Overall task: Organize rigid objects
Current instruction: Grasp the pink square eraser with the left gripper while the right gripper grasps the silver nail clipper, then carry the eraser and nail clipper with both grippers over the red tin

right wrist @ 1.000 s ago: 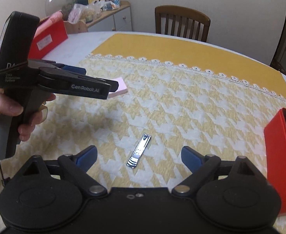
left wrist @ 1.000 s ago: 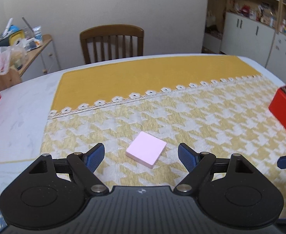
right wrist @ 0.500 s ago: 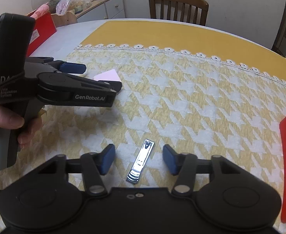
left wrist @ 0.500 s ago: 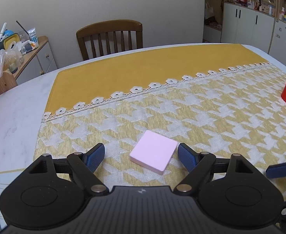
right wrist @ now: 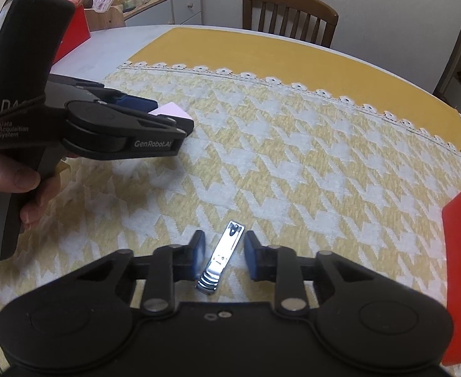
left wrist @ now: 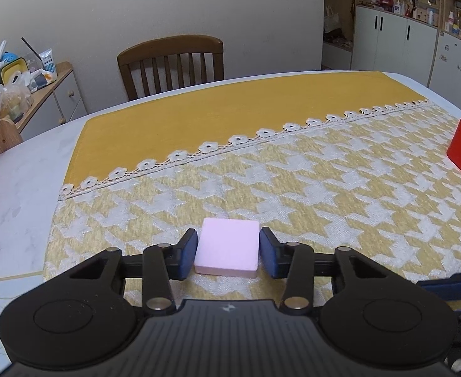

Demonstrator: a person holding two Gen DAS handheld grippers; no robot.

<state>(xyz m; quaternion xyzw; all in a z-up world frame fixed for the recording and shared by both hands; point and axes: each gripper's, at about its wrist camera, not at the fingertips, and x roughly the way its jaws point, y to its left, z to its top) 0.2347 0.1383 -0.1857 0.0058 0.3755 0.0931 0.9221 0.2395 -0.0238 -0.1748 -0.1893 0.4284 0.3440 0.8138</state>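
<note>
Between the left claw [left wrist: 228, 253]: pink block [left wrist: 227, 248].

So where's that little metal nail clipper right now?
In the right wrist view, the nail clipper lies on the houndstooth tablecloth, between the right gripper's fingers, its near end touching the left one.

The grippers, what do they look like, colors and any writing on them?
Both are matte black plastic with blue finger pads and silver pivot screws. The left gripper shows white "GenRobot.AI" lettering, with "Data Acquisition System" on its black handle. The right gripper shows no writing.
</note>
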